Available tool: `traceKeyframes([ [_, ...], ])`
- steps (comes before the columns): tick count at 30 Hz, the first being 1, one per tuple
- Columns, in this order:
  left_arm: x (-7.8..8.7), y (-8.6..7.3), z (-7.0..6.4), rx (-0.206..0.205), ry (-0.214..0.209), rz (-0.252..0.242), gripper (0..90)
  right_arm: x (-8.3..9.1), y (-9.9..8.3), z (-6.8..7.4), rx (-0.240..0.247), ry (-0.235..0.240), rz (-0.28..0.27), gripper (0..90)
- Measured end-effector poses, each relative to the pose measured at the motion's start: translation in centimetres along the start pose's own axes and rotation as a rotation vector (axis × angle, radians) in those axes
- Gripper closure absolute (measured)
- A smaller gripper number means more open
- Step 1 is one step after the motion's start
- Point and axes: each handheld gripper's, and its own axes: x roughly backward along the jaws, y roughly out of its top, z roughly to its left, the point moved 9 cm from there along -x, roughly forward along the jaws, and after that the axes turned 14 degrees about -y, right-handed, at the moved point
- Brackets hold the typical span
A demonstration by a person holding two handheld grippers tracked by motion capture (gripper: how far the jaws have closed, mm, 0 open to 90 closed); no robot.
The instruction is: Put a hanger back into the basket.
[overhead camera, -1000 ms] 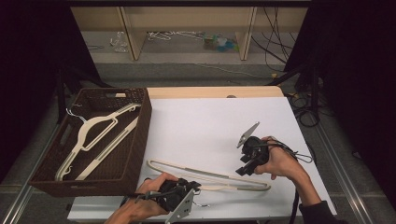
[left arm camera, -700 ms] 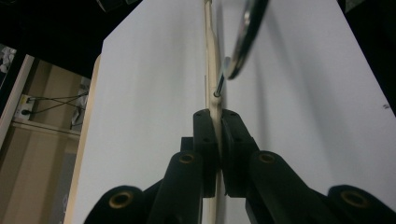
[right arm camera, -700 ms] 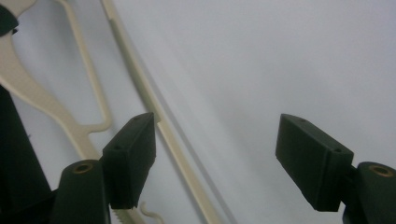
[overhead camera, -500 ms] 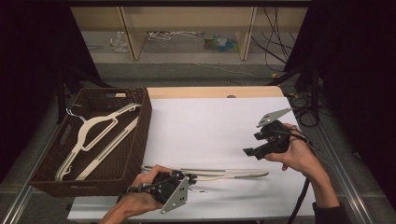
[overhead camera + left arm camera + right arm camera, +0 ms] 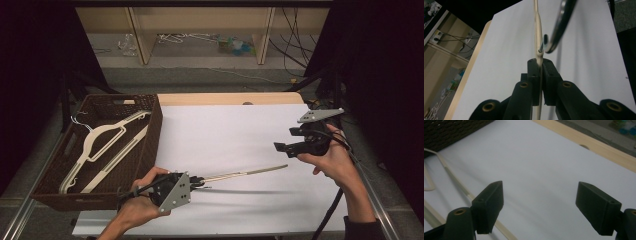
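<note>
A cream hanger [image 5: 245,173] hangs edge-on just above the white table top [image 5: 230,130], casting a shadow below. My left gripper [image 5: 197,181] is shut on its near end at the table's front left. In the left gripper view the jaws [image 5: 540,62] clamp the cream bar [image 5: 537,25], with the metal hook [image 5: 559,25] curving off beside it. My right gripper [image 5: 286,139] is held open over the table's right side, apart from the hanger's far tip. Nothing sits between its open fingers [image 5: 540,195]; the hanger [image 5: 451,176] lies farther off to their left.
A dark wicker basket [image 5: 155,125] stands at the table's left, holding two cream hangers [image 5: 100,137]. Its wall shows in the right gripper view [image 5: 449,132]. A wooden strip [image 5: 225,98] edges the table's far side. Shelves with clutter stand beyond.
The hanger lay flat on the table; my left gripper has lifted it and turned it edge-on. My right gripper has drawn away from it, to the right and up.
</note>
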Motion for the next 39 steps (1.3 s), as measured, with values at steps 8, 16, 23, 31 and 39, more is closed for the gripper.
traceKeyframes([
  [8, 1.7, 0.8, 1.0, 0.083, 0.017, -0.084, 85.6, 0.7, -0.1, -1.5, -0.031, -0.03, -0.026, 23.5],
  [16, 3.2, 1.0, 2.2, 0.215, 0.032, -0.185, 85.6, 0.6, -1.0, -2.9, -0.037, -0.063, -0.014, 23.5],
  [23, 4.3, 0.5, 3.0, 0.35, 0.038, -0.241, 85.6, 0.1, -1.9, -2.9, -0.046, -0.074, -0.006, 23.6],
  [31, 5.8, -0.5, 4.0, 0.504, 0.05, -0.314, 85.6, -0.7, -2.9, -1.4, -0.05, -0.087, -0.045, 22.7],
  [39, 7.4, -0.8, 4.6, 0.602, 0.036, -0.399, 85.6, -1.0, -4.5, 0.8, -0.045, -0.064, -0.028, 21.9],
])
